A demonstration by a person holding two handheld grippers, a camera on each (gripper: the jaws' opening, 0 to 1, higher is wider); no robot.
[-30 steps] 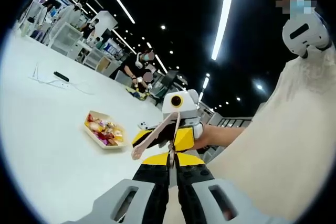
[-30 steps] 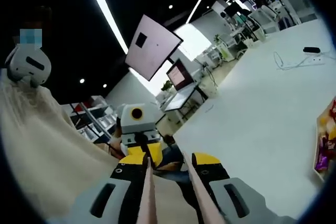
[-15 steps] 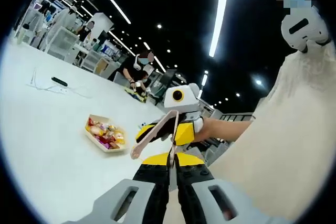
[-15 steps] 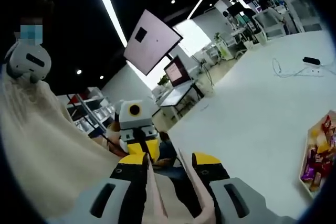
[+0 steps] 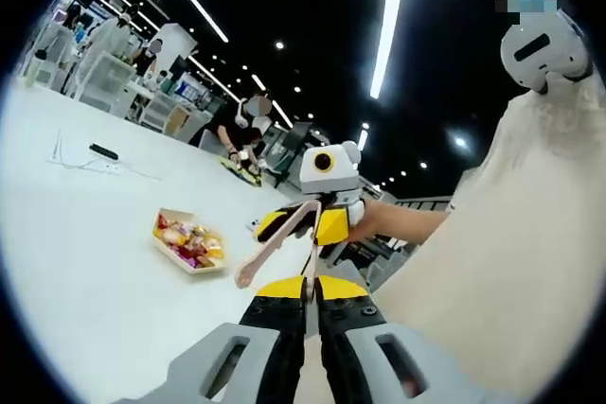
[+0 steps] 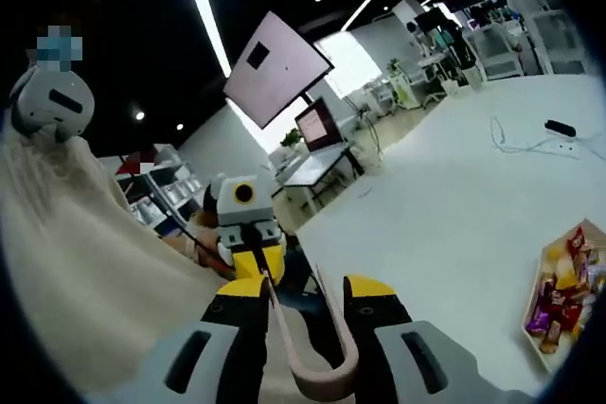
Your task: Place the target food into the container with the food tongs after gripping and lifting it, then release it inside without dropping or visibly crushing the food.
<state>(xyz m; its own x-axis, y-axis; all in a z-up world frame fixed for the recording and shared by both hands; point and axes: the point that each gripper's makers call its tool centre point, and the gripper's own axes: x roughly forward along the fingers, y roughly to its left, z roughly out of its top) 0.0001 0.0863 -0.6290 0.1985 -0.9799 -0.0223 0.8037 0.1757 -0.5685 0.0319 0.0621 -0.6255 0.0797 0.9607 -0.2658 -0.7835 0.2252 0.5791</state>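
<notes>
Table (image 5: 85,262) white. Tray (image 5: 188,238) pale cream, filled with red, yellow, orange, purple sweets (image 6: 559,289). Tongs (image 6: 317,366) pinkish-beige. Left gripper (image 5: 311,314) and right gripper (image 6: 305,324): grey bodies, black jaws, yellow tips. Cable (image 5: 99,163) white, small black box (image 5: 103,151) beside it. Person's garment (image 5: 511,262) cream.

Bright ceiling strip lights (image 5: 388,21), sharp centres, fisheye-warped edges.

Tongs (image 6: 317,366): smooth, matt beige plastic or silicone. Tabletop (image 5: 85,262): smooth, matt white. Tray (image 5: 189,240) at 9 o'clock: pale, cardboard-like, holding glossy wrapped snacks (image 6: 559,295). Person's garment (image 5: 511,262): cream cloth, softly textured.
</notes>
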